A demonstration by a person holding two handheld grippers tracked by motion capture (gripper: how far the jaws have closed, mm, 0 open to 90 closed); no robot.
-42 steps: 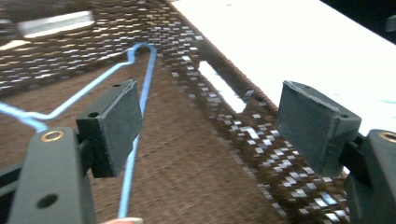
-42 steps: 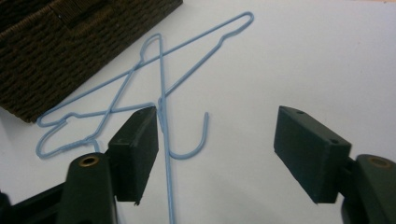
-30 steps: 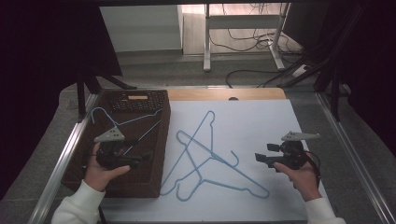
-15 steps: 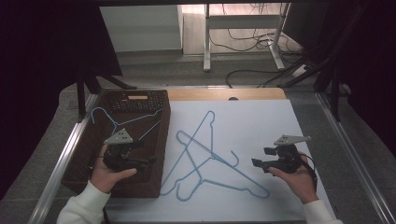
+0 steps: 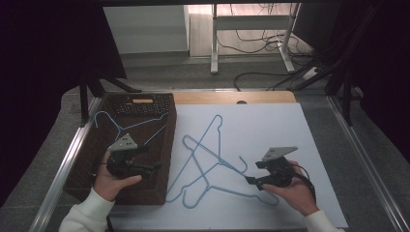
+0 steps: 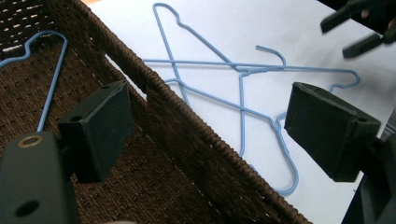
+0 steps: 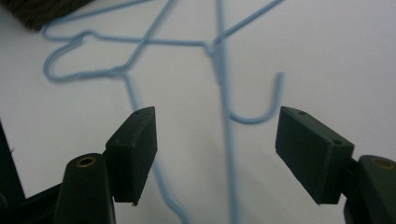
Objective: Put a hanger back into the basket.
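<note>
The right gripper (image 5: 252, 180) sits low over the white surface (image 5: 290, 125), just right of the tangle of blue wire hangers (image 5: 208, 159), its fingers spread wide and empty — in the right gripper view a hanger's hook (image 7: 261, 105) lies between them, beyond their tips, which suggests an approach lined up on that hook or its neck. The left gripper (image 5: 152, 167) is held above the brown wicker tray (image 5: 167, 145), left of the tangle, fingers likewise parted and holding nothing; it appears to be waiting. One hanger (image 5: 126, 124) already lies in the tray, so the likely aim is to move the rest there. The tangle is judged to be two or three thin, light-blue hangers crossed over each other flat on the surface, close beside the tray's right wall — the overlap could drag a neighbour along on lifting.
</note>
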